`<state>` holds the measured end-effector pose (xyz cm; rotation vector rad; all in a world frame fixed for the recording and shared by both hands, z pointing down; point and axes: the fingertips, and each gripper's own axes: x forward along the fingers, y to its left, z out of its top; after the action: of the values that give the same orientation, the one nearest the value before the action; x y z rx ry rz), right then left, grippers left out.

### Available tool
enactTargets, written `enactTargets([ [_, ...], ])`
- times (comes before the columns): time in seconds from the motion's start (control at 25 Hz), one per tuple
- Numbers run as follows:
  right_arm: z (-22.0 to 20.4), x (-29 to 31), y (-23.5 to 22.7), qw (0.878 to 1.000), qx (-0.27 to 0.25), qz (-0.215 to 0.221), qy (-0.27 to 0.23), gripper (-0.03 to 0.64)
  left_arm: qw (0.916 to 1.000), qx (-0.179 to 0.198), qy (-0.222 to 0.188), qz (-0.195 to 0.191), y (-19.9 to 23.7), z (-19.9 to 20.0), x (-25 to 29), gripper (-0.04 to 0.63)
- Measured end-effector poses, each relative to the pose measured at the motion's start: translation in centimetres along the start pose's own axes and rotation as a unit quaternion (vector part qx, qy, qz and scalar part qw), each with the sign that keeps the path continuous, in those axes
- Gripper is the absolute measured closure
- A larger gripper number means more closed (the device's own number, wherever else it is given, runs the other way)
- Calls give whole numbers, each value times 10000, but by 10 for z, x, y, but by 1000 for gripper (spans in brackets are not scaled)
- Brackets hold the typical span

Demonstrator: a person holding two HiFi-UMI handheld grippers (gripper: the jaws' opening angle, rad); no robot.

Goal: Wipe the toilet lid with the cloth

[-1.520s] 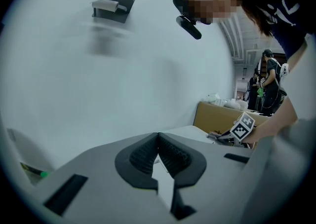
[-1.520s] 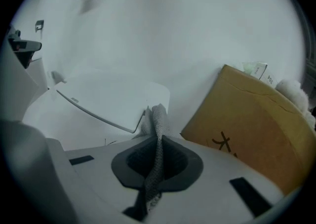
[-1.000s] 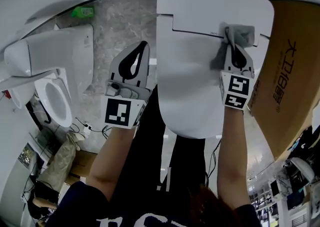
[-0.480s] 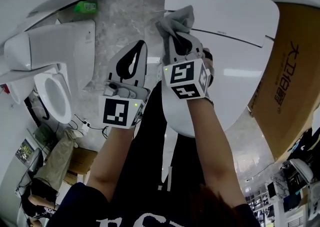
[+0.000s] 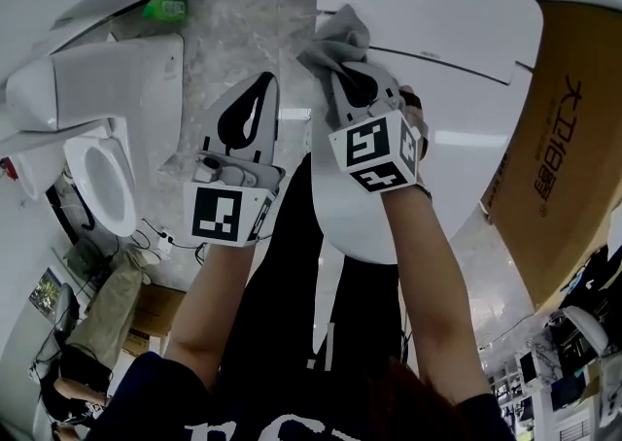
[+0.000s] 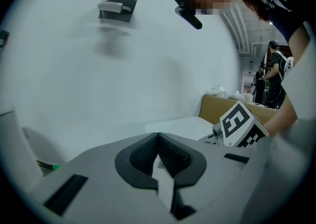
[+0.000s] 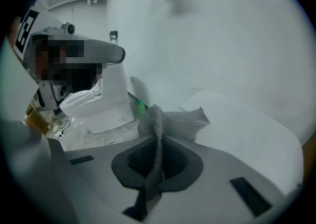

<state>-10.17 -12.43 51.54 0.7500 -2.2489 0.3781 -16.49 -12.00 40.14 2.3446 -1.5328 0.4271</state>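
Observation:
The white toilet lid lies closed at the upper right of the head view. My right gripper is shut on the grey cloth at the lid's left edge, near the hinge line. In the right gripper view the cloth runs up between the shut jaws and bunches above them, with the lid to its right. My left gripper is shut and holds nothing, hanging over the marble floor left of the lid. Its closed jaws face a plain white wall.
A second white toilet stands at the left, open-seated. A cardboard box stands right of the lid. A small green thing lies on the floor by the wall. Cables and bags clutter the lower left.
My right gripper has carried the cloth across the lid from its right side to its left edge. The left gripper has barely moved.

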Motion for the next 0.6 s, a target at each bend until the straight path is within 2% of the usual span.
enactTargets([
  [0.32, -57, -57, -72, 9955, 482, -805, 148, 591, 9998, 88, -14, -163, -26, 2, 0, 580],
  [0.6, -123, -121, -151, 9791, 973, -1707, 515, 591, 9997, 116, -21, -218, -42, 0, -3, 580],
])
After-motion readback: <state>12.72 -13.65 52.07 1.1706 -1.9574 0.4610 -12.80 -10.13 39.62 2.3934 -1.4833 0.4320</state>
